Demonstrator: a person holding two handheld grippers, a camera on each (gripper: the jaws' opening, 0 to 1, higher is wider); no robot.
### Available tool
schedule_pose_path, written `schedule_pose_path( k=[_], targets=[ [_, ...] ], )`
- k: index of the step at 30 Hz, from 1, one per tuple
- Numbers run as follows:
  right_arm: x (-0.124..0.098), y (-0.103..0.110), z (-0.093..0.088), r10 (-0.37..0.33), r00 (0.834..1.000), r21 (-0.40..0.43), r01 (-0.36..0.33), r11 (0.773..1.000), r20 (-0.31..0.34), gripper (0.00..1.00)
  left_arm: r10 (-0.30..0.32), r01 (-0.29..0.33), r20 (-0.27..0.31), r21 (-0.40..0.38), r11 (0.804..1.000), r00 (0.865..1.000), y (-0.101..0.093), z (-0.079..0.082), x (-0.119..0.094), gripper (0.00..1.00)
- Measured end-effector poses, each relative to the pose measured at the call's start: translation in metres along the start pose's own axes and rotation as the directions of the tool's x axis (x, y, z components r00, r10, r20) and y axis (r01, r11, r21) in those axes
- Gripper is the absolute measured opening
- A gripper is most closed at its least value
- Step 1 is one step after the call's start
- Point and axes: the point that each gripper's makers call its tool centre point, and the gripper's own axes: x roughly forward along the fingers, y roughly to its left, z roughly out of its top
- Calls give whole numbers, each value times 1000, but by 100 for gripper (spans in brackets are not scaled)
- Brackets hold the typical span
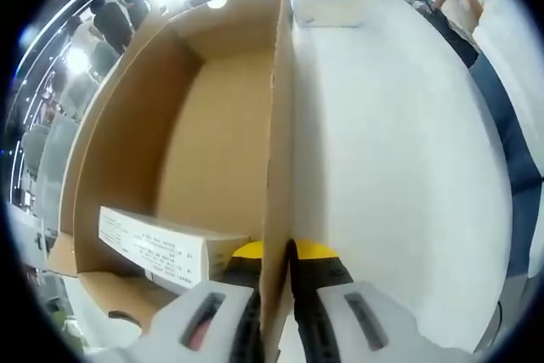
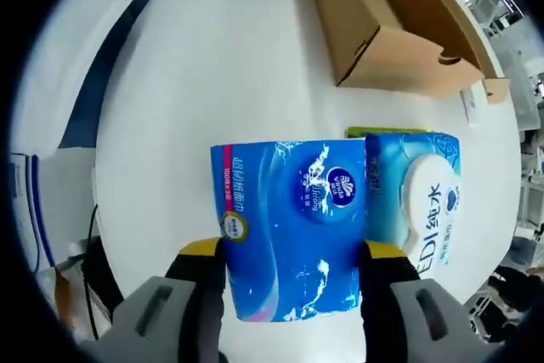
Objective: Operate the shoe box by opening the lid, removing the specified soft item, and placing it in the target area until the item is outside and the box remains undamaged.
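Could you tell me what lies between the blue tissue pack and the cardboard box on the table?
In the right gripper view, only bare white table lies between the blue tissue pack, held in the right gripper, and the cardboard box.

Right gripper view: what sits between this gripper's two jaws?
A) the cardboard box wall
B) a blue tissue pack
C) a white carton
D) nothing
B: the blue tissue pack sits squeezed between the jaws of the right gripper, well away from the cardboard box on the white table.
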Motion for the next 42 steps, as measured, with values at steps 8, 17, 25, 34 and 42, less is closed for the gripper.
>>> schedule_pose_path(
  k=[8,17,25,34,42],
  targets=[
    [0,-2,0,-4,1000,-34,3,999,-16,64,0,0,0,1,1000,1000,0,-1,1,4],
    [1,-2,0,-8,1000,-36,7,999,-14,64,0,0,0,1,1000,1000,1,-2,2,4],
    [-20,-4,6,-37,999,5,37,999,30,61,-2,2,-1,-2,1000,1000,-2,2,-2,4],
    [-80,-24,43,-135,970,364,54,930,203,56,-1,1,1,2,1000,1000,0,1,0,4],
    [-115,-56,96,-295,918,572,96,814,265,56,3,-3,4,10,1000,1000,-1,2,-1,4]
  ],
)
